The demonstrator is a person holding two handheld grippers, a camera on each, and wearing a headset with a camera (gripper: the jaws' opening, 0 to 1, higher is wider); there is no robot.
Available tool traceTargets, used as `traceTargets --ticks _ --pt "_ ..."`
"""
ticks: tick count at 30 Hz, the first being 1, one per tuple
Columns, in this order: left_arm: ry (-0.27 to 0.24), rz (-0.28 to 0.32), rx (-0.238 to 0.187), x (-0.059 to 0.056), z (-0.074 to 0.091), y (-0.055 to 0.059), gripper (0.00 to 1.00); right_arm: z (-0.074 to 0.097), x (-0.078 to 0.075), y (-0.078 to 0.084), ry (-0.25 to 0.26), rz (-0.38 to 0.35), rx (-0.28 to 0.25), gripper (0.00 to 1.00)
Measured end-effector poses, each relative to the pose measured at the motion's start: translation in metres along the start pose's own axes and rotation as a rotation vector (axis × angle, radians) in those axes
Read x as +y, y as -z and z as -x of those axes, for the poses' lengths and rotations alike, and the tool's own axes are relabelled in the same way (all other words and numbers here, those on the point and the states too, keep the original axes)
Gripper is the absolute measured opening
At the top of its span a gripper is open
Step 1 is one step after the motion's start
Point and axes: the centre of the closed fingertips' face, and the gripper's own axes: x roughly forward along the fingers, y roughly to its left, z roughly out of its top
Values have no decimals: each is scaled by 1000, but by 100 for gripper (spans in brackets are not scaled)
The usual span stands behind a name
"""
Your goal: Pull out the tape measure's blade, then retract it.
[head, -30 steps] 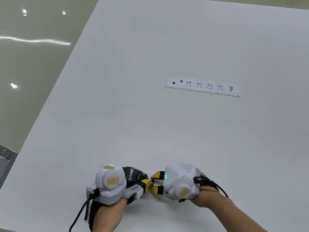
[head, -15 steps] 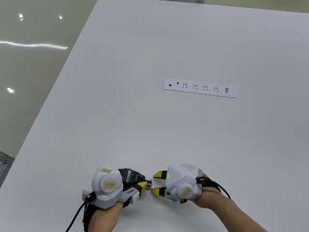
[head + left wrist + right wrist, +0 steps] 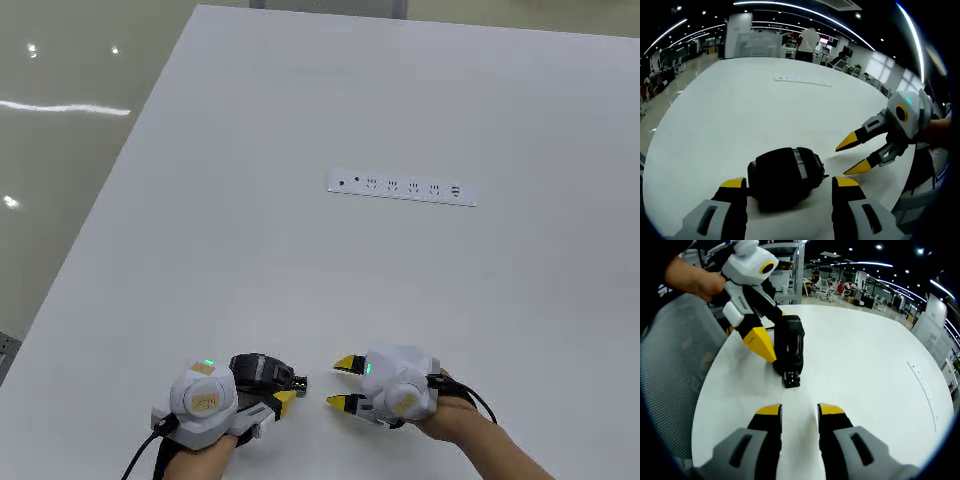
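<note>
Round black tape measure (image 3: 262,370) sits near the white table's (image 3: 300,250) near edge, pinched by the left claw (image 3: 789,182). The right claw (image 3: 341,382), spread and empty, waits just right of it. Blade seems wound in; pulling and retracting likely both remain.

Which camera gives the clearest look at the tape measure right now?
The left gripper view: the tape measure sits large and close between the jaws of the left gripper. The right gripper view shows its blade end, one side behind a yellow jaw. The head view shows it small and dark.
</note>
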Motion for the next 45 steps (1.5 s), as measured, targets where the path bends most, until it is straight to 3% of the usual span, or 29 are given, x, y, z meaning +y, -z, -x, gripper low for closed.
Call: traceTargets --ticks 21,37,45 --pt "101 -131 -43 -7 12 1 68 46 4 31 116 -167 -33 36" --pt "184 -246 -66 -6 25 6 69 73 10 42 227 -277 -116 46" --pt "216 -302 -66 -8 31 14 74 85 15 47 274 -331 -150 52"
